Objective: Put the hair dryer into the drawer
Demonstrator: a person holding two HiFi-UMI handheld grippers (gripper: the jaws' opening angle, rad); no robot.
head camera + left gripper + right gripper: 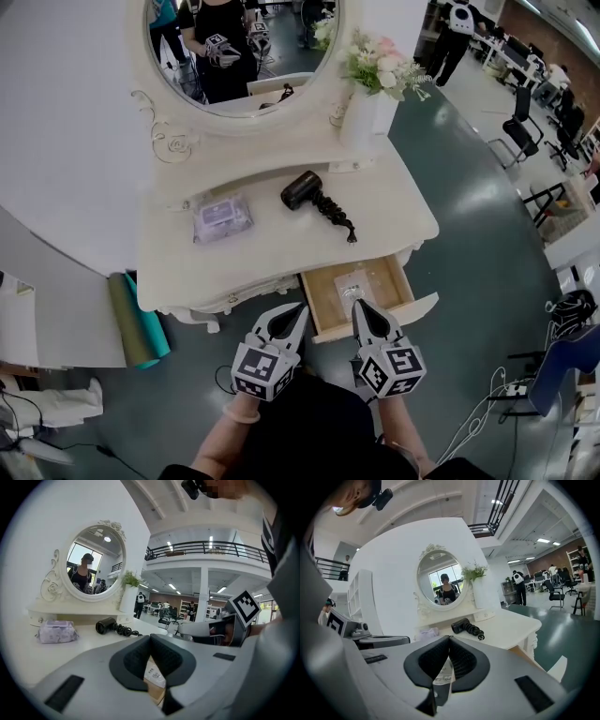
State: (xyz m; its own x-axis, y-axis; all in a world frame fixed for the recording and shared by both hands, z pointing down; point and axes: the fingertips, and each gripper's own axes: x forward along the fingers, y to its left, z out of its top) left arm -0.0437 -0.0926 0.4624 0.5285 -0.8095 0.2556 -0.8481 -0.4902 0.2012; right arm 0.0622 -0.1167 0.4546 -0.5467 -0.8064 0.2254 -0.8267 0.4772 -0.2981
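Note:
A black hair dryer (304, 189) with its coiled cord lies on the white dressing table (272, 253), right of centre; it also shows in the left gripper view (106, 626) and the right gripper view (462, 626). The wooden drawer (359, 292) stands pulled out at the table's front right, with a white paper in it. My left gripper (302, 309) hangs just left of the drawer, shut and empty. My right gripper (359, 307) is over the drawer's front edge, shut and empty too. Both sit well short of the dryer.
A purple wipes pack (222, 217) lies on the table's left half. An oval mirror (239, 47) and a white vase of flowers (373, 98) stand at the back. A green roll (139, 319) leans by the table's left leg. Chairs and cables are on the floor to the right.

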